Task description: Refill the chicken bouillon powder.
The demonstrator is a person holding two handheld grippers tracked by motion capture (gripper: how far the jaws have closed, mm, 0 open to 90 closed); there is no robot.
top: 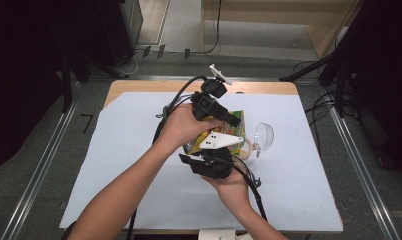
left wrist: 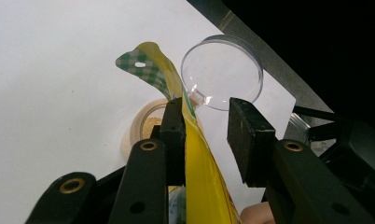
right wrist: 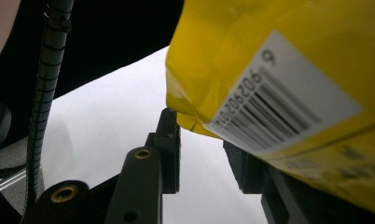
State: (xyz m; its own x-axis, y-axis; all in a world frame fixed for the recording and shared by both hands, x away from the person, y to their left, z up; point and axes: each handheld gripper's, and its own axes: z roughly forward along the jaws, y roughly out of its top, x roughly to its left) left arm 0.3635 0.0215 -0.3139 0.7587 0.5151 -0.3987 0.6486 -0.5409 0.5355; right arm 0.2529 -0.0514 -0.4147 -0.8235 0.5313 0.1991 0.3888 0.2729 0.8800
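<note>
Yellow packet point(top: 215, 134): a glossy snack pouch, held above the middle of a white sheet point(top: 114, 165) on the table, with both grippers crowded around it. Seen from the high view, the left gripper point(top: 224, 116) comes at the packet from the far side, and the right gripper point(top: 209, 162) sits on the near side, just below it. A small open jar point(top: 246, 148) and its clear hinged lid point(top: 263, 136) stand just beyond the right gripper.

From the left gripper view, the packet point(left wrist: 202, 163) rises between the two black jaws. It lies flat against the left-hand jaw, while the right-hand jaw stands apart from it with a clear gap. So the left gripper point(left wrist: 206, 133) is not clamped on the pouch; its jaws stand apart. The packet's green checked top flops over ahead of the jaws. The jar point(left wrist: 146, 128) and clear lid point(left wrist: 222, 71) lie further ahead, beyond the fingertips.

From the right gripper view, the packet point(right wrist: 279, 93) hangs close over the jaws, barcode label point(right wrist: 281, 100) facing the camera. Its lower corner dips toward the gap, but the right-hand jaw is partly hidden, so I cannot tell whether the right gripper point(right wrist: 206, 144) is gripping it.

Risk: with so little hold, the slick pouch could slide out and drop. It could also tip onto the jar and knock it, spilling what is inside.
</note>
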